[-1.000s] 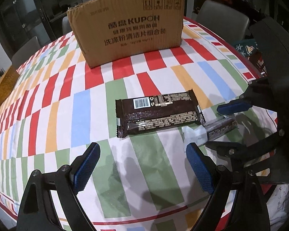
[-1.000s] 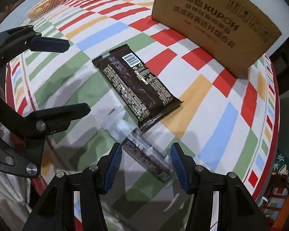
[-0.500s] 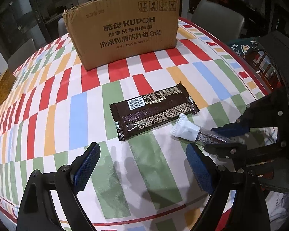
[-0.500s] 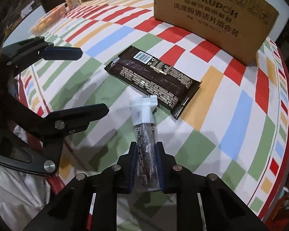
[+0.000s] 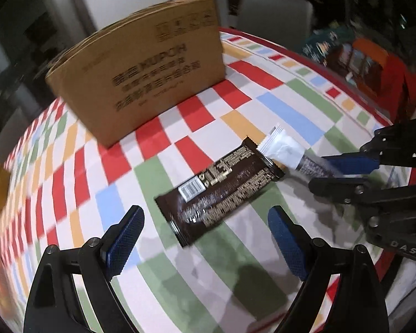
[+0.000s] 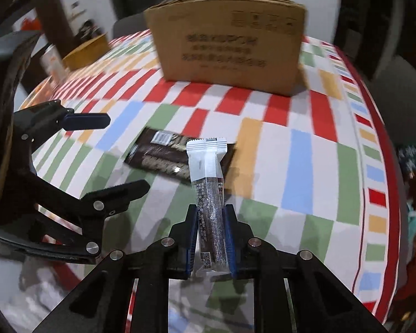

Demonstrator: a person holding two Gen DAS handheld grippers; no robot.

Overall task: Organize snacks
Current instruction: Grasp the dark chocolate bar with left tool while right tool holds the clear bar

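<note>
A dark brown snack bar (image 5: 222, 194) (image 6: 163, 155) lies flat on the checked tablecloth. My right gripper (image 6: 210, 222) (image 5: 332, 169) is shut on a slim stick pack (image 6: 208, 183) (image 5: 285, 152) with a white end and a dark filled part, lifted clear of the cloth and pointing toward the cardboard box (image 6: 230, 47) (image 5: 144, 83). My left gripper (image 5: 205, 238) (image 6: 108, 149) hangs open just in front of the brown bar, nothing between its blue pads.
The cardboard box stands at the back of the table (image 5: 291, 111). A yellow-brown box (image 6: 86, 50) and a small carton (image 6: 51, 63) sit at the far left. Chairs and a red object (image 5: 388, 75) stand beyond the right edge.
My right gripper closed on the stick pack, lifted it off the cloth and rolled so it points at the box. The left gripper rolled and shifted slightly, staying open.
</note>
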